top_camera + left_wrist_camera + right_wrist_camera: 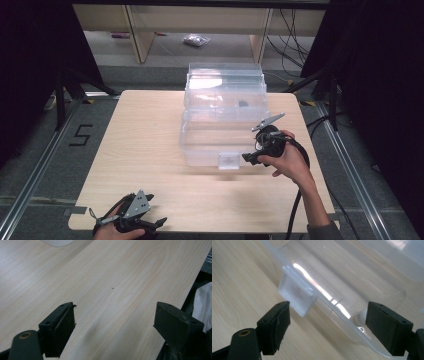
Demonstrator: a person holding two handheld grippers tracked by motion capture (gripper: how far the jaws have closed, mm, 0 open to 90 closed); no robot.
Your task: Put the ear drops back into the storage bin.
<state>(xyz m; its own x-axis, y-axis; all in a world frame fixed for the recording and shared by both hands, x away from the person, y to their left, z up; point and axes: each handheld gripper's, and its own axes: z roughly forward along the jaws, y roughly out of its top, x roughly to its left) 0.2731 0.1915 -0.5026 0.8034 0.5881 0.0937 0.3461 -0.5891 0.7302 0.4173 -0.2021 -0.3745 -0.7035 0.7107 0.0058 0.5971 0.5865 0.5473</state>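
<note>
In the high view, the clear plastic box [223,117] sits in the middle of the picture, on the far half of the bench [145,150]. Your right claw [251,158] is at the box's near right corner, just beside the little latch [229,161] on the front. It is spread wide and grips nothing. Your left claw [150,225] rests at the bottom left of the picture, well apart from the box.

In the left gripper view, the left claw [113,322] is spread wide over bare wood, with nothing between its jaws.

In the right gripper view, the right claw [327,325] is wide apart too. The latch [297,296] hangs near the middle left of the picture, just above the left jaw. The box's rounded edge [352,322] runs down to the lower right, close to the right jaw.

The box looks light and looks almost empty, with one small dark thing inside. Its walls are thin, smooth and shiny, so your claw may slip on them. They may bend if you squeeze hard. I think the best place to grab is the latch or the thick rim, not the flat wall. The box may slide on the bench when you push it, so go gently.
</note>
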